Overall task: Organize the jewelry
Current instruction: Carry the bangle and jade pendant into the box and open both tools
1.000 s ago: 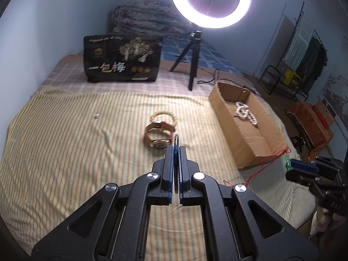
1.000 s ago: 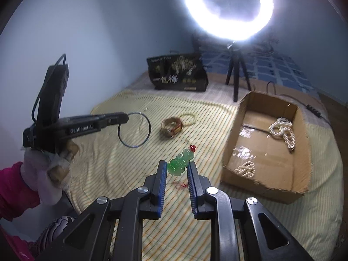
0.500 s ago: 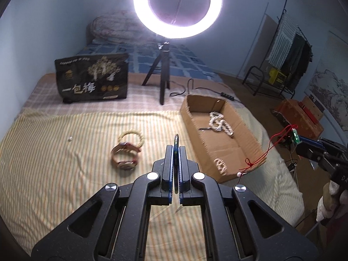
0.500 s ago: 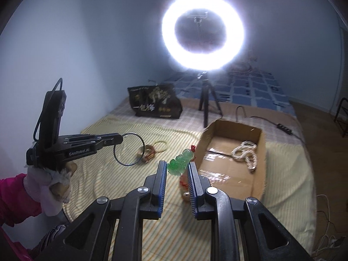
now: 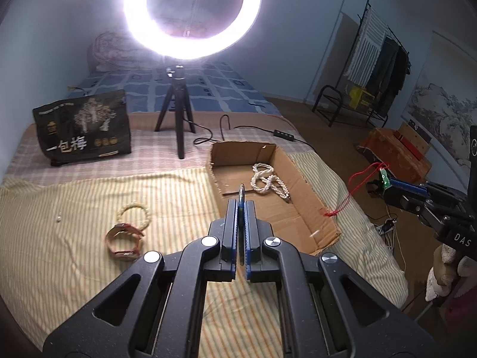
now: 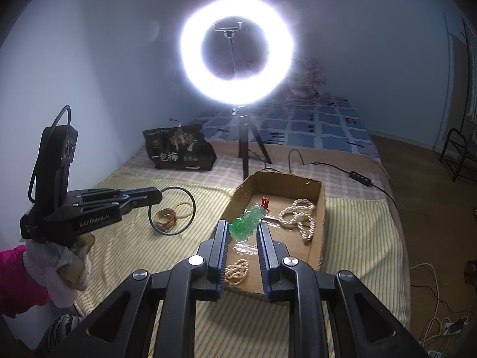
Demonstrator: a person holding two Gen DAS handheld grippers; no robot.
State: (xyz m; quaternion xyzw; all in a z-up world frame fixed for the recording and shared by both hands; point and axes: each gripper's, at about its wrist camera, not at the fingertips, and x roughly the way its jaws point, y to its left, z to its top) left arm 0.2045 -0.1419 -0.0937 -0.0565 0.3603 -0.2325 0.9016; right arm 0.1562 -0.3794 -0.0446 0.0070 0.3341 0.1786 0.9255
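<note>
My left gripper point(image 5: 241, 205) is shut on a thin dark bangle point(image 6: 172, 210), seen edge-on point(image 5: 241, 193) in its own view, held above the bed just left of the cardboard box point(image 5: 310, 191). My right gripper point(image 6: 243, 229) is shut on a green jade pendant point(image 6: 246, 222) with a red cord point(image 5: 356, 180), held above the box's near end point(image 6: 320, 208). A pearl necklace point(image 5: 268, 182) and a small beaded bracelet point(image 6: 237, 270) lie in the box. A brown watch point(image 5: 123, 240) and a pale beaded bracelet point(image 5: 134, 213) lie on the striped sheet.
A ring light on a tripod point(image 5: 179, 113) stands behind the box, its cable point(image 5: 253, 128) running right. A black bag point(image 5: 82, 129) stands at the back left. A small bead point(image 5: 58, 218) lies on the sheet at left. The bed's right edge drops to the floor.
Both grippers have moved right, toward the box, each still holding its piece. The pendant went from over the sheet to over the box's near end.
</note>
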